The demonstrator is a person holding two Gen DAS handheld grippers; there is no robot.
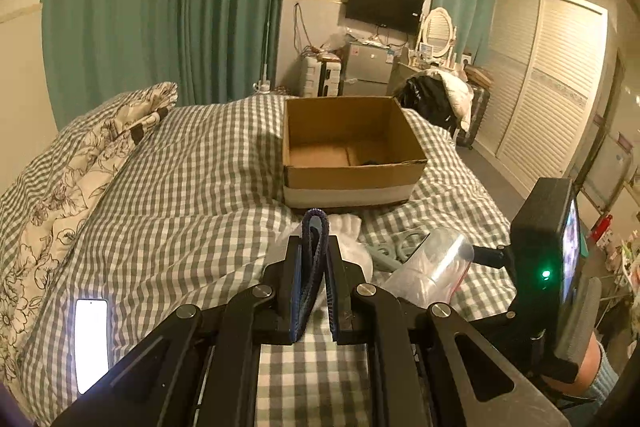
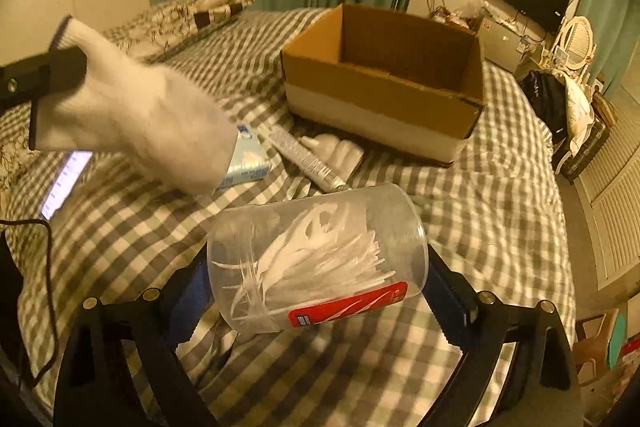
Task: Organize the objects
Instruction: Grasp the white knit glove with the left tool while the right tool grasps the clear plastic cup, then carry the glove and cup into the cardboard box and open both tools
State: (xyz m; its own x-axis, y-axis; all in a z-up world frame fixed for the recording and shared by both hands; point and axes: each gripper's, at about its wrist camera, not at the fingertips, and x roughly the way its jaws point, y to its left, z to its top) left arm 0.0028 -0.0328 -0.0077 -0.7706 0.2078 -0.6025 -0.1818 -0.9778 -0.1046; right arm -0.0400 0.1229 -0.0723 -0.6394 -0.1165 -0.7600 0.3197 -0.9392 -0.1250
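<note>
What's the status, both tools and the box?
Left tool shut on white sock with navy cuff. Right tool shut on clear plastic floss-pick jar. Open brown cardboard box ahead, path unobstructed.

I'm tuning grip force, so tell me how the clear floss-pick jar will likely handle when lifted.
The clear plastic jar is probably light, holding only floss picks. Its smooth round wall could slip or rotate between the right gripper fingers. It lies sideways, so the picks may shift.

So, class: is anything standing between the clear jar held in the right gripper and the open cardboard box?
Nothing upright blocks it. The jar is lifted; only a tube and white sock lie flat on the bed before the box.
</note>
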